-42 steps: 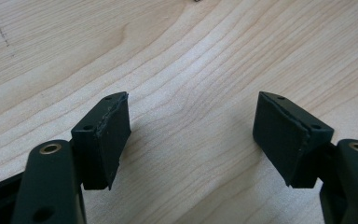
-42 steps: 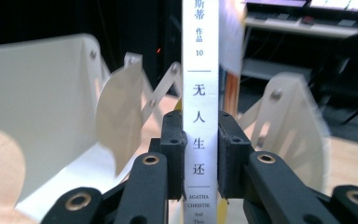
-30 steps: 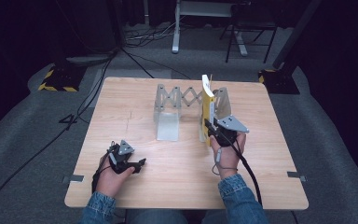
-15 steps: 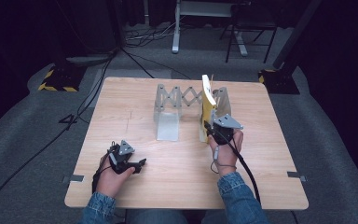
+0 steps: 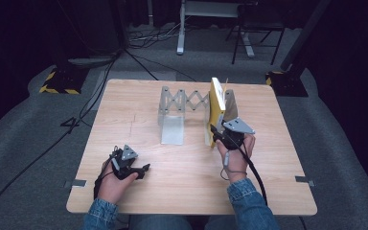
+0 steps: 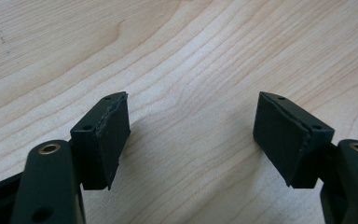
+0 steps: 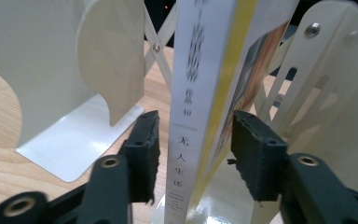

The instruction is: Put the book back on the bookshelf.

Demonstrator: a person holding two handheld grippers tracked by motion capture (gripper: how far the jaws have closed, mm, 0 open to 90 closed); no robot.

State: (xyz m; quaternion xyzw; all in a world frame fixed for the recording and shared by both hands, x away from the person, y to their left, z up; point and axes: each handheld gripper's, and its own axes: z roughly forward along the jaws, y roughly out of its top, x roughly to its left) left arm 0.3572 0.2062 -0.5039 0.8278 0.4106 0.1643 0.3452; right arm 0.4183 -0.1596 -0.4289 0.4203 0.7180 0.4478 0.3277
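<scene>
Right claw: jaws just opened, book upright between, unpressed, at rack's 3 o'clock end.
Left claw: apart, empty, over surface.

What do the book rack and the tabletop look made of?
The book rack looks like thin sheet metal in a pale, slightly glossy coat: flat bent plates with riveted scissor struts. The tabletop looks like light wood or a wood-look laminate, matt, with flowing grain lines; which of the two is unclear.

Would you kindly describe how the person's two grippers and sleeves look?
Both the left gripper and the right gripper are black, each topped by a grey three-cornered plate, with black padded jaws on brass-riveted arms. A black cable trails from each. The sleeves are blue denim.
</scene>
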